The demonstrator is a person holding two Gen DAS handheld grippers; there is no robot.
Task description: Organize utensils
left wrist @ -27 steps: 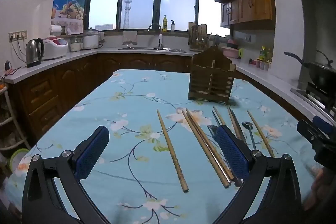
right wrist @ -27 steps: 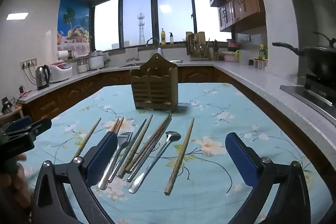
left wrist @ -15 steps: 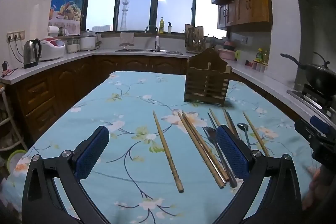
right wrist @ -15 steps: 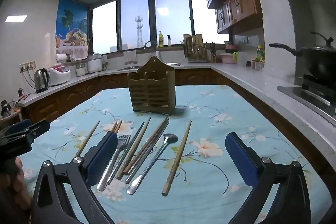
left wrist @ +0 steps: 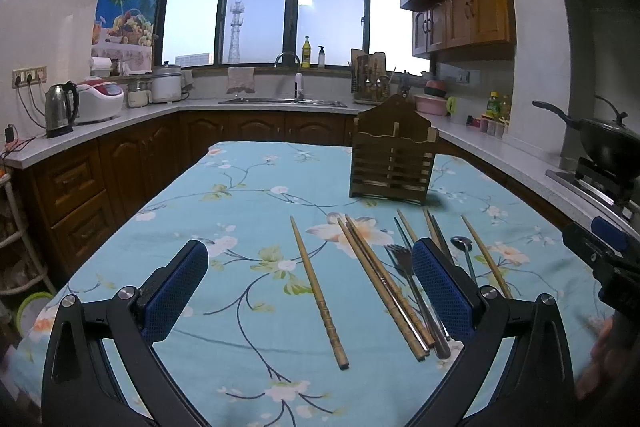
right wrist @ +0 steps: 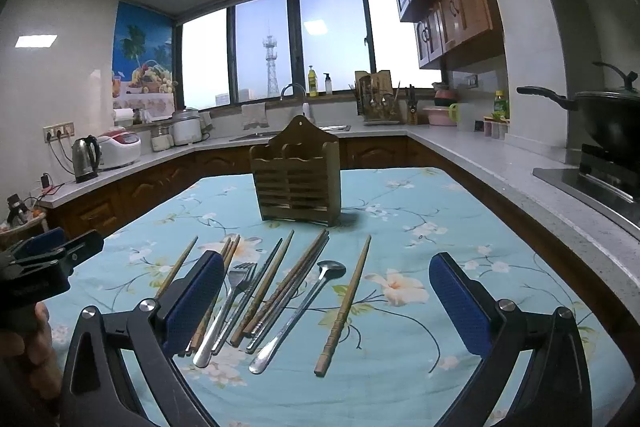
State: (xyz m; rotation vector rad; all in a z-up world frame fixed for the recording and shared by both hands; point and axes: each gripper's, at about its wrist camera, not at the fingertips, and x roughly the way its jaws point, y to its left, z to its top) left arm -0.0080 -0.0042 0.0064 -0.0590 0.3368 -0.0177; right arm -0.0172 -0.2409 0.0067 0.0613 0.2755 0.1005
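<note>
Two hand-held grippers hover above a table, both with their blue-padded jaws spread wide and nothing between them. The left gripper points toward a lone wooden chopstick lying on the floral tablecloth. The right gripper sits over the main spread of utensils – a metal fork, a metal spoon, several wooden chopsticks fanned together, and one more chopstick lying apart to the right. Beyond them stands a slatted wooden utensil holder, upright and empty (two compartments show from the right view). A hand grips the left tool's handle. Around the table runs a kitchen counter – kettle, rice cooker, sink under wide windows.
</note>
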